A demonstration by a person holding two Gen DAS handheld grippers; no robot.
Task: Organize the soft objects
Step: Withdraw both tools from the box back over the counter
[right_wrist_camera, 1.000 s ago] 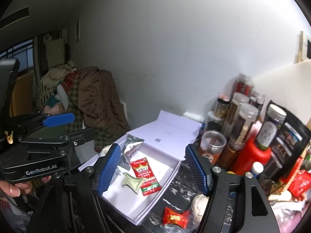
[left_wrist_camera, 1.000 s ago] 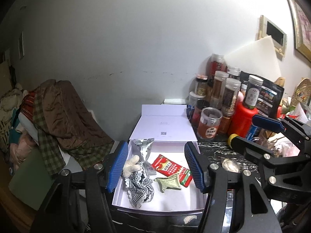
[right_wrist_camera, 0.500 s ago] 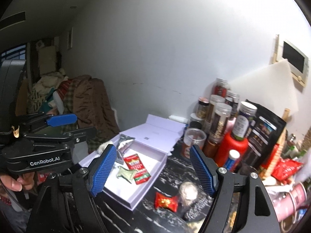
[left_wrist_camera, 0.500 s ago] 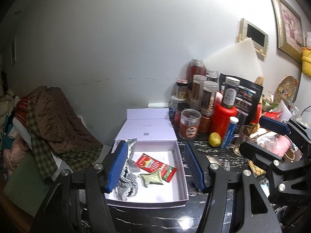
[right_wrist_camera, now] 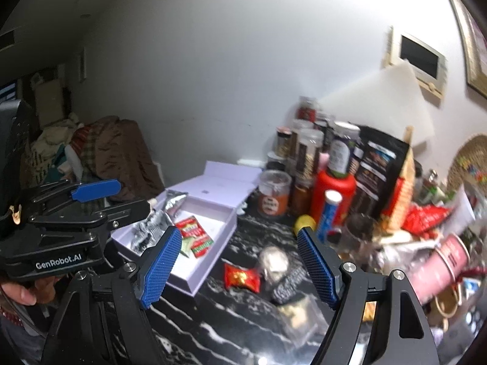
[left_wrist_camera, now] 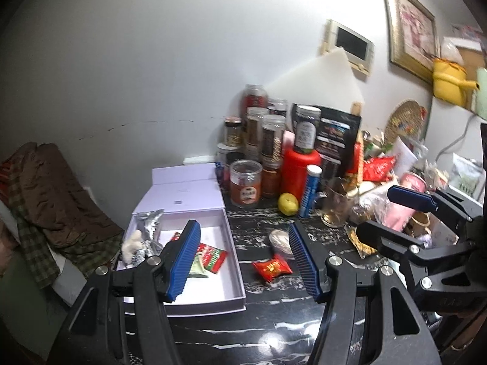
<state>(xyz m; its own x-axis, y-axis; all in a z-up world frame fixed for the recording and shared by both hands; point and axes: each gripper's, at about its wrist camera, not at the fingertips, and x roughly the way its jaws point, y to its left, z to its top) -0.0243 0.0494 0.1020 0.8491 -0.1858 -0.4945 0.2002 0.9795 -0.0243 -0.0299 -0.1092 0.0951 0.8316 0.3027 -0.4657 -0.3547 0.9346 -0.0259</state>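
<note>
Both grippers have swung away from the white box (left_wrist_camera: 234,286) toward the cluttered right side of the counter, so the red candy wrapper (left_wrist_camera: 271,267) and the silvery round packet (left_wrist_camera: 280,238), hidden a second ago in the left wrist view, now show between that gripper's pads.

In the left wrist view the wrapper lies at centre frame on the dark marbled countertop (left_wrist_camera: 274,328), just right of the box's wall, with the silvery packet touching or nearly touching it above. The left gripper (left_wrist_camera: 243,258) stands part spread with nothing between its pads.

In the right wrist view the wrapper (right_wrist_camera: 242,276) sits low centre, straight ahead of the right gripper (right_wrist_camera: 237,269), its long axis running roughly across the frame. The silvery packet (right_wrist_camera: 274,263) is beside it to the right. This gripper's jaws are wide and empty, and the wrapper falls squarely within their gap.

I judge the right hand better placed for the pick: the wrapper lies centred ahead, though its long axis runs pad to pad.
</note>
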